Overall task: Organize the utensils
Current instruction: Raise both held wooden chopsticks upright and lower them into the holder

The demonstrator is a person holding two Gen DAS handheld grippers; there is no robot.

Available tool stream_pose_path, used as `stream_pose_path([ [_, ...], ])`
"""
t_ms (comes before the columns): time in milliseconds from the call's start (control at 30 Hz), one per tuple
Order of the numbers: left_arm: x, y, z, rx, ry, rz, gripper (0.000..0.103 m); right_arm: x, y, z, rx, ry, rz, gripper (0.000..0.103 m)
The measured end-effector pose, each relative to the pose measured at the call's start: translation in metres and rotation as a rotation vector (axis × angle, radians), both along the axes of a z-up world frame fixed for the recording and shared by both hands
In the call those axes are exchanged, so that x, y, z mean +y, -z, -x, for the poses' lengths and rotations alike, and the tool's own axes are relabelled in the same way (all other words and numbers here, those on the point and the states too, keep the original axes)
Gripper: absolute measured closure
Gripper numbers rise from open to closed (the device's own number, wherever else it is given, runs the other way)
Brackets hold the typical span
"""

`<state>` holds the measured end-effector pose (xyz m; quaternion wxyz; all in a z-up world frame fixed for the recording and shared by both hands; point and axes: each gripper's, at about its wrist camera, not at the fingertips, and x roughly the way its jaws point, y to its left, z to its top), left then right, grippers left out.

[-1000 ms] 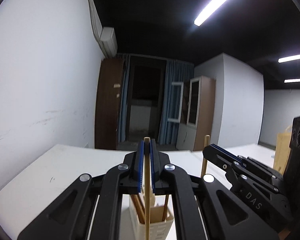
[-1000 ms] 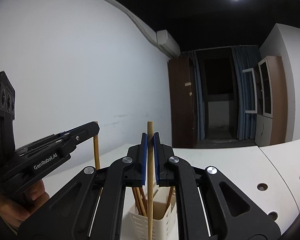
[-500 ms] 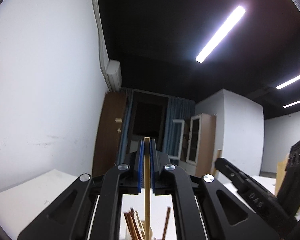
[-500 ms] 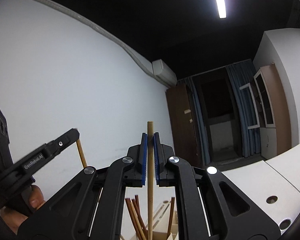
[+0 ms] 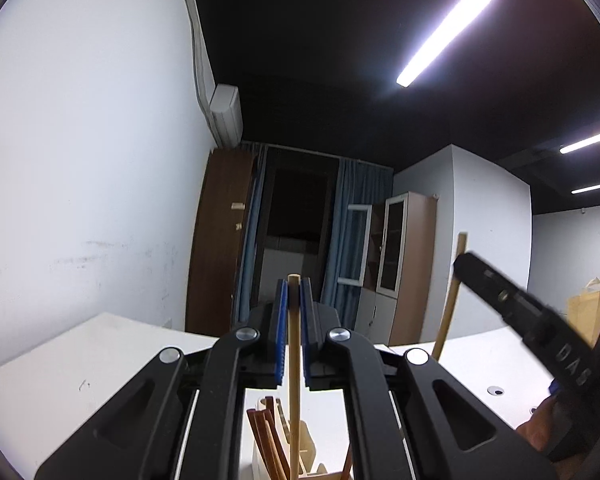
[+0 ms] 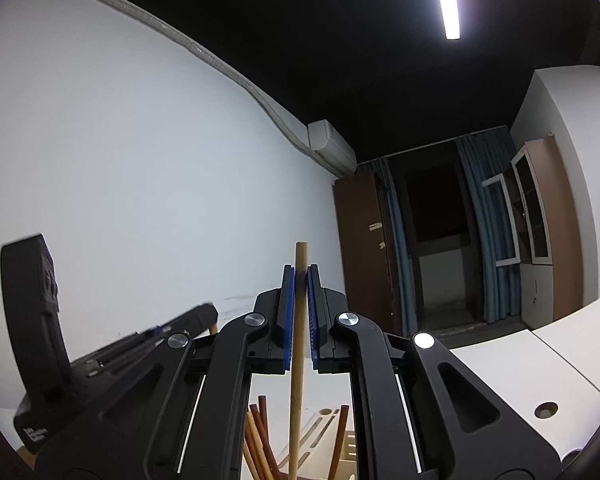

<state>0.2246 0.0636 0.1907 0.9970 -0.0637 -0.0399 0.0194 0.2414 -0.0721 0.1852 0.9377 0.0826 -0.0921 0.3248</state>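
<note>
My left gripper (image 5: 294, 292) is shut on a pale wooden chopstick (image 5: 294, 364) that stands upright between its blue pads. Below it, at the bottom edge, is a cream utensil holder (image 5: 309, 450) with several brown chopsticks (image 5: 265, 442) in it. My right gripper (image 6: 300, 276) is shut on a second pale chopstick (image 6: 299, 360), also upright above the holder (image 6: 325, 426) and its brown chopsticks (image 6: 258, 438). Each gripper shows in the other's view: the right gripper (image 5: 520, 312) with its chopstick (image 5: 452, 292), and the left gripper (image 6: 140, 344) blurred.
The holder stands on a white table (image 5: 80, 364) beside a white wall. The table (image 6: 548, 364) has round cable holes (image 6: 546, 410) on the right. A brown paper bag (image 5: 588, 308) stands far right. A person's hand (image 5: 540, 434) holds the right gripper.
Both views tipped upward, so the holder sank toward the bottom edge. The left view has since come partly back down. In the right view the left gripper has dropped lower.
</note>
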Motion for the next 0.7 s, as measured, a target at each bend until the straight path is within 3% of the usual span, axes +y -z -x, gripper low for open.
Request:
stream_pose_path([
  [433, 0.0, 0.003, -0.004, 0.007, -0.009, -0.01, 0.097, -0.002, 0.001, -0.011, 0.025, 0.0, 0.006, 0.097],
  [700, 0.008, 0.009, -0.013, 0.049, 0.005, 0.012, 0.097, 0.013, 0.018, -0.019, 0.072, -0.001, 0.075, 0.097],
])
